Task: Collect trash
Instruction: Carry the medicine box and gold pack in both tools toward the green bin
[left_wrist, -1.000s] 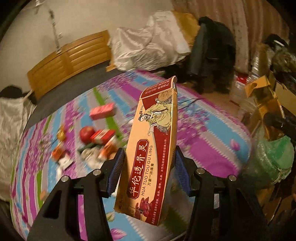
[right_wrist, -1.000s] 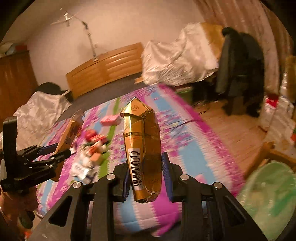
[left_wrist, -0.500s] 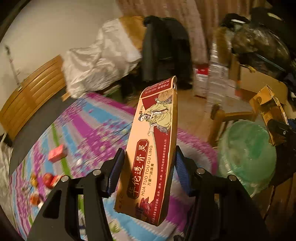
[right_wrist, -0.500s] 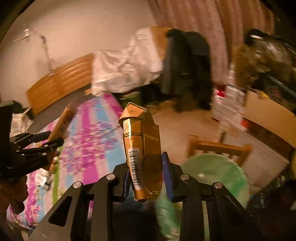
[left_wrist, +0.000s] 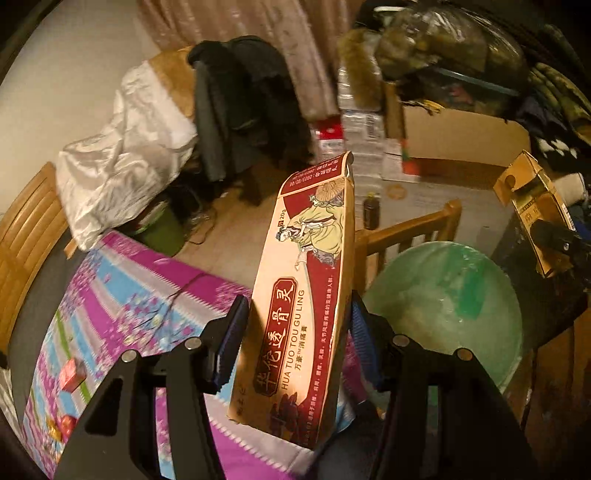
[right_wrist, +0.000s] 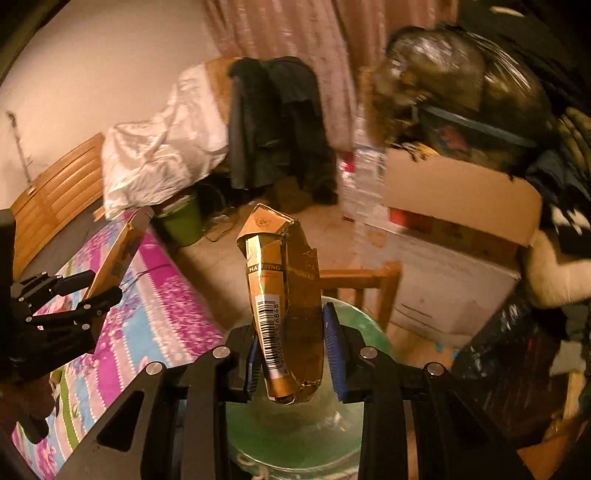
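My left gripper is clamped on the tall red box, standing near upright between the pads; my right gripper is squeezing the crumpled gold pack, barcode facing me; the green-lined bin sits at about 3 o'clock of the box in the left view, right under the pack in the right view; the bed is off at 9 o'clock.
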